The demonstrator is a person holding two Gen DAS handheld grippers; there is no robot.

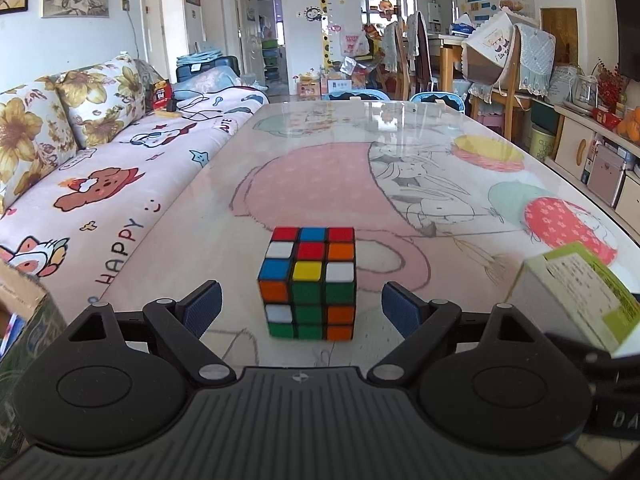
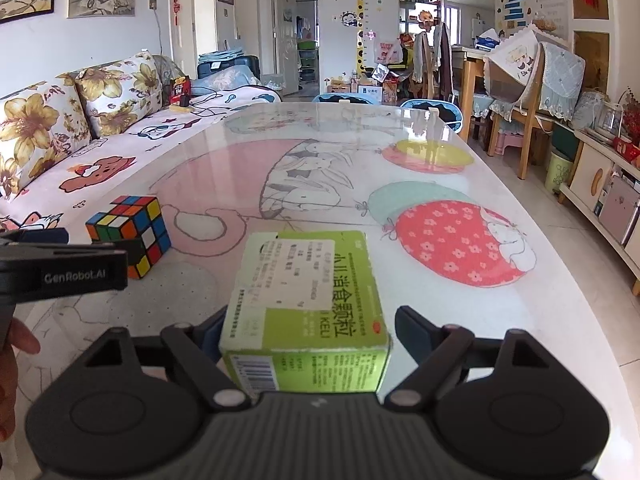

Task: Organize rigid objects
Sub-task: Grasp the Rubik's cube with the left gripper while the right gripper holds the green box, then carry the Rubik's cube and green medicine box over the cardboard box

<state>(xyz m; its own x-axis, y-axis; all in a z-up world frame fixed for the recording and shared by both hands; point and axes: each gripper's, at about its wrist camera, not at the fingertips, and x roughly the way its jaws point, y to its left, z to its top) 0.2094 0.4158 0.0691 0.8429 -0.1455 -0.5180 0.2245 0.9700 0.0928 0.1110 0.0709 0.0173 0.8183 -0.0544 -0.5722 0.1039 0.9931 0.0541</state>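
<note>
A scrambled Rubik's cube (image 1: 310, 284) stands on the cartoon-print table (image 1: 400, 152), just ahead of my left gripper (image 1: 301, 302). That gripper is open, its blue pads wide of the cube on both sides and touching nothing. In the right wrist view the cube (image 2: 130, 232) sits at the left. A green and white medicine box (image 2: 308, 300) lies between the fingers of my right gripper (image 2: 310, 336). The right finger (image 2: 416, 332) stands clear of the box with a gap showing. The left finger is mostly hidden behind the box. The same box (image 1: 576, 300) shows at the left wrist view's right edge.
A cardboard box (image 1: 24, 312) stands at the near left of the table. A sofa with floral cushions (image 1: 100, 168) runs along the table's left side. Chairs and a cabinet (image 2: 592, 176) stand to the right. A person's hand (image 2: 16, 344) shows at the left edge.
</note>
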